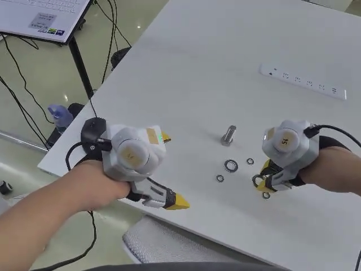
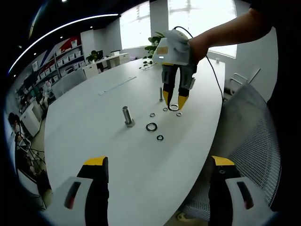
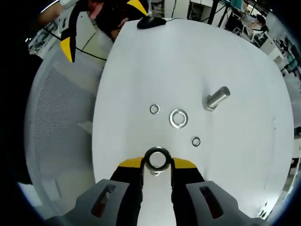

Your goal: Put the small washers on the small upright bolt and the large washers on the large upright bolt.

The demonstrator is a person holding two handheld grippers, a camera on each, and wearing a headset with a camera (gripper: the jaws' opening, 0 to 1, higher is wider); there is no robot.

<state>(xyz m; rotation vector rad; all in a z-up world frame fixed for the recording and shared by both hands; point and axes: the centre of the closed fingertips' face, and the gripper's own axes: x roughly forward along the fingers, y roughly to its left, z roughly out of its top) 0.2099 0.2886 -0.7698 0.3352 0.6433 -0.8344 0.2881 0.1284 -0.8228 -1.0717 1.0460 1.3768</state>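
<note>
We hold the right gripper (image 3: 156, 164) low over the white table (image 1: 197, 68). Its jaws are closed on 1 large washer (image 3: 156, 149), which stands on edge between the yellow tips. Another large washer (image 1: 230, 165) lies flat on the table, between the right gripper and the large upright bolt (image 1: 228, 135).

In the head view we count 3 small washers lying loose. 1 (image 1: 250, 161) is just beside the flat large washer, 1 (image 1: 220, 178) is nearer to us, and 1 (image 1: 265, 195) is right below the right gripper's tips.

In the left gripper view the small upright bolt (image 2: 161, 94) stands just beside the right gripper, on its far side. The gripper's jaw crowds it there.

The left gripper (image 2: 159, 162) hangs at the near edge of the table, well apart from the washers, with its jaws spread wide and nothing between them.

A white power strip (image 1: 302, 82) lies far across the table. A mesh chair (image 1: 169, 243) sits below the near edge, and a laptop (image 1: 42, 17) stands off to the left, beyond the table's corner.
</note>
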